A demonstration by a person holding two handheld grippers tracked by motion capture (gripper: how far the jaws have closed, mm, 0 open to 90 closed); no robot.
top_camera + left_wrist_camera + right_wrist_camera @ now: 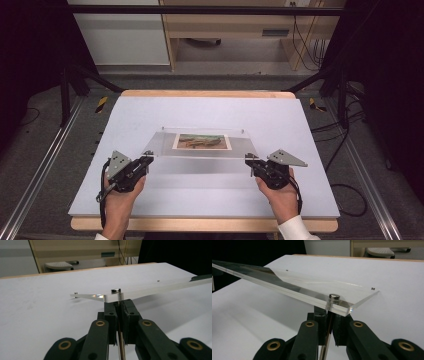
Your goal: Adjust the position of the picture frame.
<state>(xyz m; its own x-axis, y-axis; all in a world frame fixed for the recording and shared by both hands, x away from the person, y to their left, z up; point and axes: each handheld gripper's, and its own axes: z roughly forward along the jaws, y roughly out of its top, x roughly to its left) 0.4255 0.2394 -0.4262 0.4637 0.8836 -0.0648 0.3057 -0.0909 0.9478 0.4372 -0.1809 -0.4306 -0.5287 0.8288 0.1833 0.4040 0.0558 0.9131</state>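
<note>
Grippers left (148,159) and right (248,161) each clamp 1 near corner of the acrylic photo frame (202,142), its long axis spanning between them.

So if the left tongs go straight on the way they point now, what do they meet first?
The clear acrylic picture frame: the left tongs are already at its near corner, apparently closed on a thin metal strip under it.

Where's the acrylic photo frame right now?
In the high view the acrylic photo frame is mid-table on the white board, near edge lifted, held at its near corners by the left gripper and right gripper.
</note>
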